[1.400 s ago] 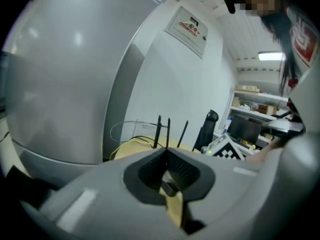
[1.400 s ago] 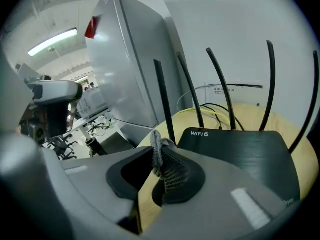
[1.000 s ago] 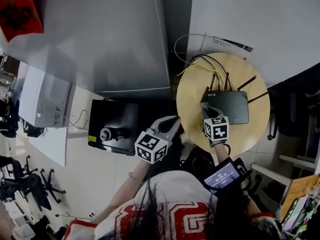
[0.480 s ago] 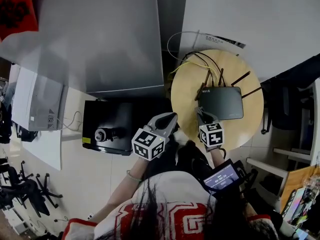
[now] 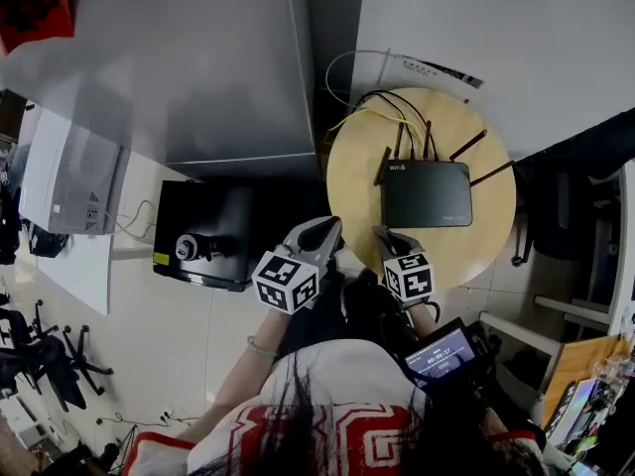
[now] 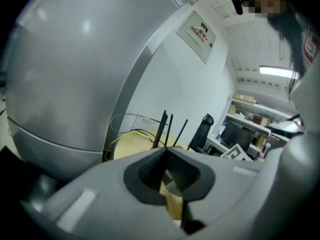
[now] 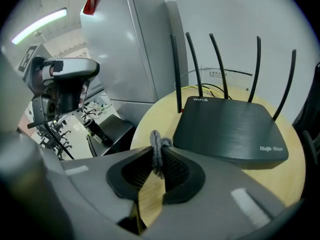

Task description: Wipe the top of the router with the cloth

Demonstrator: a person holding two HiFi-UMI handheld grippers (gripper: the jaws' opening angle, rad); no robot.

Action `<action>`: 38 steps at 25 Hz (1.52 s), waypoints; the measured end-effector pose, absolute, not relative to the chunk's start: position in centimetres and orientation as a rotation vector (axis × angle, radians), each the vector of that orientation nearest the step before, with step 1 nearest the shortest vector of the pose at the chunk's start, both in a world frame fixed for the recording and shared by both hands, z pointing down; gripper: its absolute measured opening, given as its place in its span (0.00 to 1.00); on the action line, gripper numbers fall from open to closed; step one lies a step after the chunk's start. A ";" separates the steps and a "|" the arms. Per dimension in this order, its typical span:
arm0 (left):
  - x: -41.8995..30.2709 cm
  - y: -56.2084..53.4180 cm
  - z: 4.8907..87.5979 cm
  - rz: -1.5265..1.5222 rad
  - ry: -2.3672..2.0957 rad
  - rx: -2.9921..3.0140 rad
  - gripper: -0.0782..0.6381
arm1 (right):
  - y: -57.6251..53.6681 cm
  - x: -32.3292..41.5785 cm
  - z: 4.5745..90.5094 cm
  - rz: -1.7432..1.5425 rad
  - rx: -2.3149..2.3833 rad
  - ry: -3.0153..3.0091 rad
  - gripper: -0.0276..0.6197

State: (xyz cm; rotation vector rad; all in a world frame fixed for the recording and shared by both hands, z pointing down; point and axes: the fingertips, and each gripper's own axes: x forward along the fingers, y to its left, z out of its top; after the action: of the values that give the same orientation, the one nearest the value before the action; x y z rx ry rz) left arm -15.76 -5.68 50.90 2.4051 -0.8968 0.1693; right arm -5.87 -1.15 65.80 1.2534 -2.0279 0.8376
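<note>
At the far left of the head view, a black case (image 5: pixel 213 246) sits on the floor in front of a tall grey cabinet (image 5: pixel 198 67). Just right of it, the left gripper (image 5: pixel 319 228) hangs off the bench (image 5: pixel 352 181), its jaws pressed together with nothing between them. Beside it, the right gripper (image 5: pixel 380 234) reaches over the near left rim of the round wooden bench. It is pinching the grey cloth (image 7: pixel 156 140), and a small fold of it stands up above the jaw tips. The cloth is clear of the router (image 5: pixel 427 193). Further right, the black router lies flat in the middle of the bench, its top bare. Its 5 antennas (image 7: pixel 176 74) rise along the back edge, towards the wall.
</note>
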 end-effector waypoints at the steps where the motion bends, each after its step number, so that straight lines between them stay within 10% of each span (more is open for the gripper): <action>1: -15.7 -5.6 50.9 0.167 -0.909 2.400 0.11 | -1.1 -6.1 65.7 0.844 1.240 -2.052 0.11; 38: -5.1 -3.7 50.6 0.192 -0.972 2.408 0.11 | 0.2 10.9 67.4 0.911 1.341 -2.024 0.11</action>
State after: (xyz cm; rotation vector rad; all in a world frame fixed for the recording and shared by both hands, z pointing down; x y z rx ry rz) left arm -5.08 -3.71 50.58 2.4078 -0.9724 0.1918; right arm 10.95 0.24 67.40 1.3412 -2.0237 0.9105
